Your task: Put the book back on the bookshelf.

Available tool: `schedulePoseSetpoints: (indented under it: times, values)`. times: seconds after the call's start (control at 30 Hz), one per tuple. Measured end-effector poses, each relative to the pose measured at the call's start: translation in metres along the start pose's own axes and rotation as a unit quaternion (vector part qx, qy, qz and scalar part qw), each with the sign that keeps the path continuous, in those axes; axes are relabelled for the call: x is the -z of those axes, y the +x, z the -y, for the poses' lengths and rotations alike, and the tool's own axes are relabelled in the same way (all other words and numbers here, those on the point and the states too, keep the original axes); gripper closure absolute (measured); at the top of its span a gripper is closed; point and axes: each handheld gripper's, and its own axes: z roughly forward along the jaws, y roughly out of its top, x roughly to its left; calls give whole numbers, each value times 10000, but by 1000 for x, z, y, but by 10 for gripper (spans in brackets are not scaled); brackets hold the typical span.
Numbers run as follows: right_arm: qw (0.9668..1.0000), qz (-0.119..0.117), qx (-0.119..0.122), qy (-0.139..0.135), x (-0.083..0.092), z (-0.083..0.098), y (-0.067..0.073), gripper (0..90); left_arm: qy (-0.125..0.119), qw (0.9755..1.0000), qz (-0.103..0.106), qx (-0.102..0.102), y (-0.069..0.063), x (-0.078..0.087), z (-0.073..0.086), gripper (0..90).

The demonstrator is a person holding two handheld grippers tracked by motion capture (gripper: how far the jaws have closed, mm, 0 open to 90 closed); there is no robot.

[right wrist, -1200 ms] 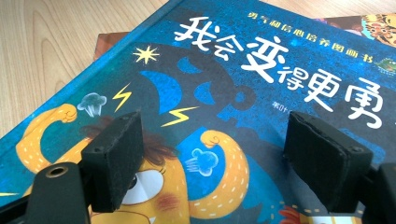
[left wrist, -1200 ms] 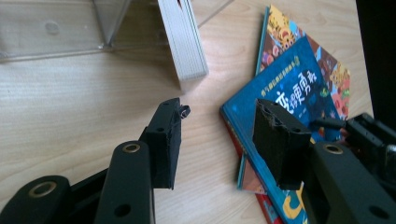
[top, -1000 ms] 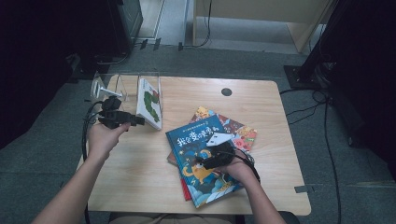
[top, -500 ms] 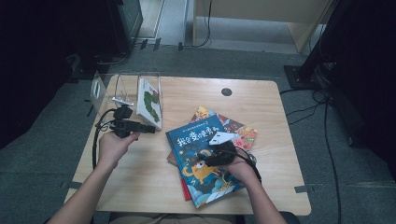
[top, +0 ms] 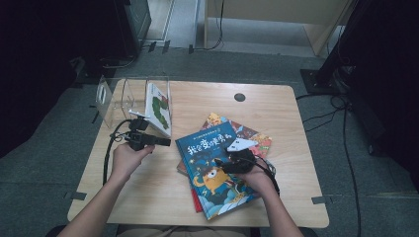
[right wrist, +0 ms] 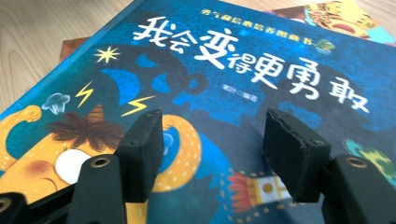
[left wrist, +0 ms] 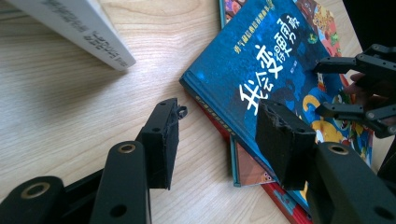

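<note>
Blue book (top: 212, 168) topped a stack; right gripper (right wrist: 212, 149) hovered over it, jaws apart and closing, left gripper (left wrist: 217, 140) apart nearby.

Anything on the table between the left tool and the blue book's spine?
Nothing: the left gripper view shows bare table between the left tool and the blue book.

Left gripper (top: 165, 142) gapes level; right gripper (top: 220, 164) has been closing, seemingly empty.
</note>
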Motion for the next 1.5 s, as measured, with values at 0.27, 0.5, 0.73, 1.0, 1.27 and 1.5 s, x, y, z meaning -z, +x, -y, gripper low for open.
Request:
schedulePoseSetpoints:
  times: [0.27,0.5,0.73,1.0,1.27,1.5]
  values:
    - [9994,70,-326,-47,10,7,-4,522,-35,9999,-20,-120,3,-13,-4,498]
    - [9988,143,-472,-7,16,9,-6,599,-49,9996,-57,-282,3,-22,-9,503]
    - [9985,262,-476,-21,23,14,-9,699,-147,9989,-67,-430,3,-30,-14,473]
    - [9974,354,-622,-67,36,23,-12,820,-117,9987,-251,-430,-4,-40,-21,453]
    - [9963,412,-745,-113,48,31,-13,900,-115,9986,92,-508,-1,-48,-25,455]
    - [9960,417,-780,-148,60,40,-12,900,-21,9978,6,-670,-1,-54,-29,509]
